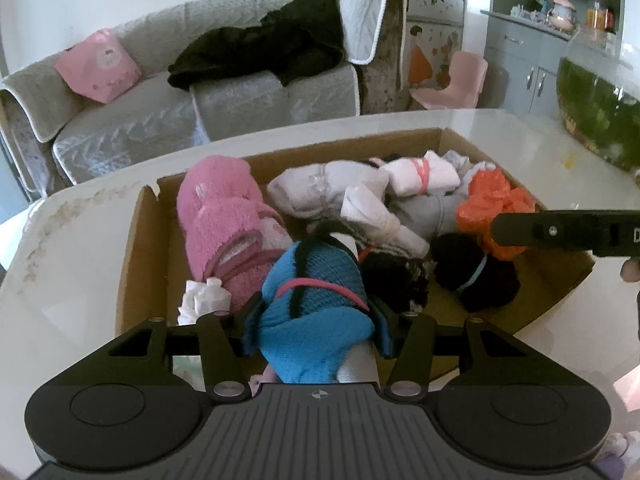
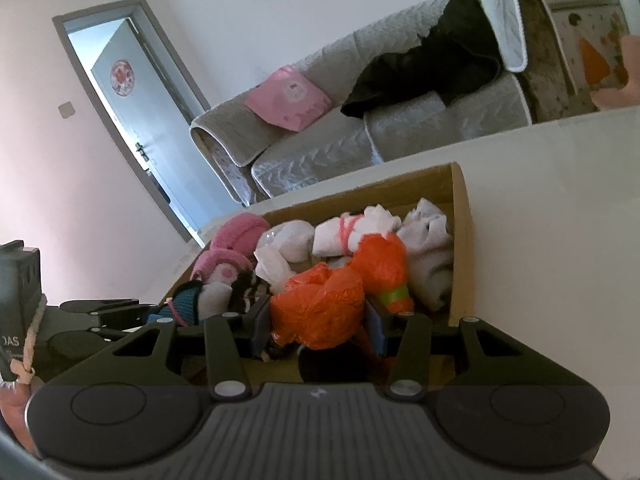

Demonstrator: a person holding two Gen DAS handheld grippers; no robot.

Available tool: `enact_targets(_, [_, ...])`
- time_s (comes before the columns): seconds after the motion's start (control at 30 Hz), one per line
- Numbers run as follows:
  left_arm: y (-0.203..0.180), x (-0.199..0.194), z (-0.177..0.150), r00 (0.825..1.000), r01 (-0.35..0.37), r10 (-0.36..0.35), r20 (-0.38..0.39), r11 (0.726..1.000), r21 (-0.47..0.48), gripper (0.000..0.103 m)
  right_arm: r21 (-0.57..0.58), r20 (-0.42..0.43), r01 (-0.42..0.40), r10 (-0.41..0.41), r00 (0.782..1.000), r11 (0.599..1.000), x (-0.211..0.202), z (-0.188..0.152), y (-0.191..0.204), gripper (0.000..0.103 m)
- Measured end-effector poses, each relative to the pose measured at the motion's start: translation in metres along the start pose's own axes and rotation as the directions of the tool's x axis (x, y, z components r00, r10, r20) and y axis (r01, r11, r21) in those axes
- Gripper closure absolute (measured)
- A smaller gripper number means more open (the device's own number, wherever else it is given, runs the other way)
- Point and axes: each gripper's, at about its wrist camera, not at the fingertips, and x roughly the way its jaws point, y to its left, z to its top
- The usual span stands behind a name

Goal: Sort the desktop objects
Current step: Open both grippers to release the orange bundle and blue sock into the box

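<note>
An open cardboard box (image 1: 136, 240) on the white table holds rolled cloth bundles: pink fluffy ones (image 1: 224, 224), white ones (image 1: 416, 172) and a black one (image 1: 472, 268). My left gripper (image 1: 316, 314) is shut on a blue knitted bundle (image 1: 316, 292) tied with a pink band, low over the box's near side. My right gripper (image 2: 316, 320) is shut on a crumpled orange plastic bag (image 2: 320, 304) at the box's right end. In the left wrist view the right gripper's finger (image 1: 560, 232) reaches in from the right against the orange bag (image 1: 488, 196). The left gripper (image 2: 100, 312) shows low on the left in the right wrist view.
The box's far wall (image 2: 460, 208) stands near the table's far edge. A round fish bowl (image 1: 596, 112) sits on the table at the far right. Beyond the table are a grey sofa (image 1: 160, 120) with a pink cushion and dark clothes, and a pink chair (image 1: 452, 84).
</note>
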Motion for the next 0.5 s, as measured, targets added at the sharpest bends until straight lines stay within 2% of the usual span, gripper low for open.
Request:
enact_targets(0.23, [-0.001, 0.0, -0.005, 1.0, -0.005, 0.005, -0.005, 1.0, 0.002, 0.027, -0.017, 0.003, 0.021, -0.021, 1.0, 1.0, 0.002, -0.001, 0.005, 0.053])
enact_targets(0.3, [-0.003, -0.004, -0.004, 1.0, -0.014, 0.014, 0.005, 1.0, 0.011, 0.022, -0.014, 0.02, 0.023, -0.023, 1.0, 1.0, -0.001, -0.001, 0.006, 0.043])
enact_targets(0.5, [-0.011, -0.019, 0.0, 0.998, -0.037, 0.035, 0.045, 0.999, 0.04, 0.004, -0.003, 0.081, 0.009, -0.009, 0.997, 1.0, -0.011, 0.003, 0.005, 0.036])
